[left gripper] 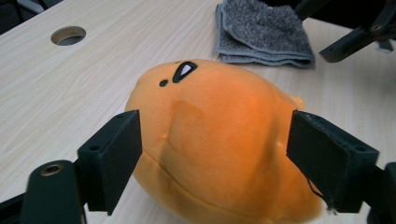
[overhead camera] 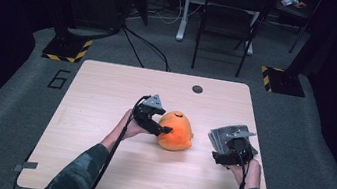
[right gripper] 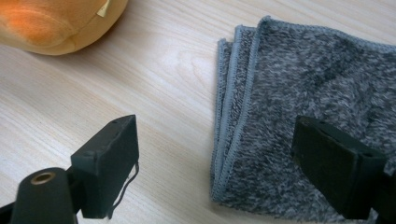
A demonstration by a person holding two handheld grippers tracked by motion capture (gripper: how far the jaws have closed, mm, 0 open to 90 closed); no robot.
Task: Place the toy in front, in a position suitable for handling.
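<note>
An orange plush toy (overhead camera: 176, 131) with a small black face mark lies in the middle of the light wooden table (overhead camera: 105, 95). My left gripper (overhead camera: 163, 130) reaches it from the left. In the left gripper view the plush (left gripper: 210, 140) sits between the two black pads, which stand beside its flanks without squeezing it, so my left gripper (left gripper: 215, 140) is open. A folded grey towel (overhead camera: 231, 134) lies to the right of the toy. My right gripper (right gripper: 215, 154) hovers open over the towel's (right gripper: 317, 84) folded edge, one pad above the bare wood and one above the cloth.
A round cable hole (overhead camera: 197, 89) sits near the table's far edge. Beyond the table stand a black chair (overhead camera: 228, 17) and two floor stands with yellow-and-black bases (overhead camera: 67, 49). Bare wood lies left of the toy and along the near edge.
</note>
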